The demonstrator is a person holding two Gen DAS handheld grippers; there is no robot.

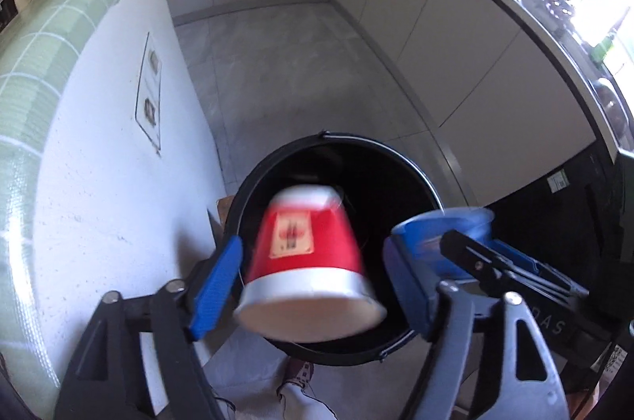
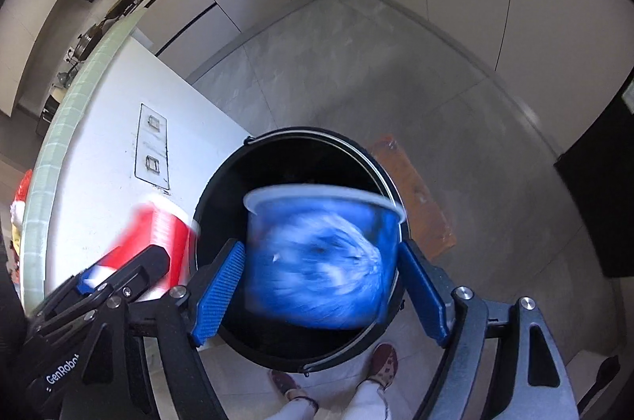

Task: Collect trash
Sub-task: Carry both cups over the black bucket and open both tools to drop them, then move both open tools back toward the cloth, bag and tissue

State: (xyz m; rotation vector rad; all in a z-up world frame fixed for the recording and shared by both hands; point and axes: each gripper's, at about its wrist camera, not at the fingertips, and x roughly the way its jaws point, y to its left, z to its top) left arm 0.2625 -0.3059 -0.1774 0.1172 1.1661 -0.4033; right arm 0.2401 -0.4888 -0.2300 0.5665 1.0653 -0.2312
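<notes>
Here both tongs, left (image 1: 307,283) and right (image 2: 319,291), gape; red cup (image 1: 309,253), blue tub (image 2: 321,257) blurred above black bin (image 2: 222,190)

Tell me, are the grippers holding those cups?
No. The left gripper is open around the blurred red paper cup, and the right gripper around the blue bowl, over the black bin.

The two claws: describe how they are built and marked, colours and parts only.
Both match. The left claw has two blue ribbed fingers on black angular arms joined by silver round bolts. The right claw has the same blue fingers, black frame and silver bolts. White "GenRobo" lettering shows on the black body seen in the right wrist view.
</notes>
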